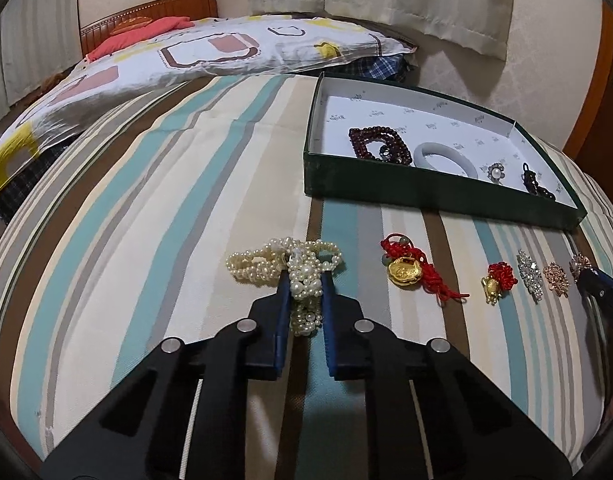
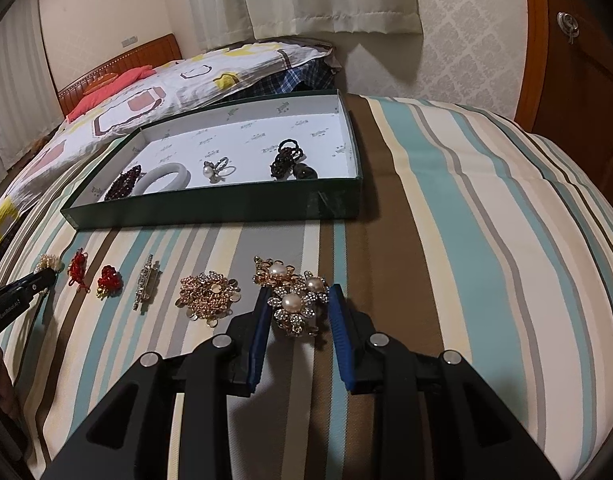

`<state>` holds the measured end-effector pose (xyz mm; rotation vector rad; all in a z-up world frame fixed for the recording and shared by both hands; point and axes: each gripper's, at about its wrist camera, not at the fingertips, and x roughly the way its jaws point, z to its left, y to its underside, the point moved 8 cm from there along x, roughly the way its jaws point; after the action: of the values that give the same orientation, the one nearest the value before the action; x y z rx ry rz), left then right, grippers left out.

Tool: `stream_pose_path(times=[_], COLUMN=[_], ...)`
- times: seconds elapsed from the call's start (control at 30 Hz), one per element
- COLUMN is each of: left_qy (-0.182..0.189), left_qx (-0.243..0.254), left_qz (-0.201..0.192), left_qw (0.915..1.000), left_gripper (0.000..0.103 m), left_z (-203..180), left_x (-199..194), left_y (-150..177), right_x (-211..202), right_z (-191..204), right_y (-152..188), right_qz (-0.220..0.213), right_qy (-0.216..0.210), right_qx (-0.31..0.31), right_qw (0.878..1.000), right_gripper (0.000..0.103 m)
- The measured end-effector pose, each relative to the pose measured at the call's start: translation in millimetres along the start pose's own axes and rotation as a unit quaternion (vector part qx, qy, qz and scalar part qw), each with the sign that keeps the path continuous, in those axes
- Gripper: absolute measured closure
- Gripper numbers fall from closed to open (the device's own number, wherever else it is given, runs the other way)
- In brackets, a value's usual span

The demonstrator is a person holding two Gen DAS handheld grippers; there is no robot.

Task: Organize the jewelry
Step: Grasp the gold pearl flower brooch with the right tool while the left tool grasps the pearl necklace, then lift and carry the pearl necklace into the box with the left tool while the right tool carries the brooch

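Below, my left gripper (image 1: 305,276) is clenched on the pearl bracelet (image 1: 290,266); my right gripper (image 2: 297,294) grasps the pearl brooch (image 2: 292,296) on the striped bedcover (image 1: 146,200).

1. The left gripper (image 1: 304,280) has a matte black body with angular arms and long cut-out slots.
2. Its two fingers (image 1: 283,312) carry blue pads with a ribbed surface.
3. Round silver pivot pins (image 1: 246,325) sit on the black linkages, two on each side.
4. The right gripper (image 2: 298,296) has the same build: black frame, blue pads, silver pins.
5. In the right wrist view, small white lettering (image 2: 8,309) is printed on the side of the left gripper.
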<state>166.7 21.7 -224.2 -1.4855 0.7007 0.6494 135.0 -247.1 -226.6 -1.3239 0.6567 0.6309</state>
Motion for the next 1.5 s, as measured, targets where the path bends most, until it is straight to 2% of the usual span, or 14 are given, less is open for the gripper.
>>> stream_pose_path(times=[0.37,0.63,1.07,1.5], left_qy=[0.006,0.016,0.045,0.062], left_qx=[-0.003,-0.005,0.007,0.017], left_qz=[-0.016,-0.041,-0.103,-0.132], left_qw=[0.9999,0.999,0.9936,0.9892], left_gripper=[0.09,0.09,0.09,0.09], left_z=[-3,-8,-33,-63], left_x=[-11,-33,-72,-48], left_y=[-5,-17,-65,-133], right_x=[-5,-23,-50,-31], right_z=[1,2,8,14], right_y=[-1,-12,-56,-124], right_qz=[-0.009,-0.032,-0.085,-0.126], right_qy=[-0.004,-0.008,-0.017,-0.024], right_qx=[0.004,0.007,0.006,-0.001], right_qw=[1.0,0.999,0.996,0.992], right_gripper=[0.073,0.073,0.073,0.073])
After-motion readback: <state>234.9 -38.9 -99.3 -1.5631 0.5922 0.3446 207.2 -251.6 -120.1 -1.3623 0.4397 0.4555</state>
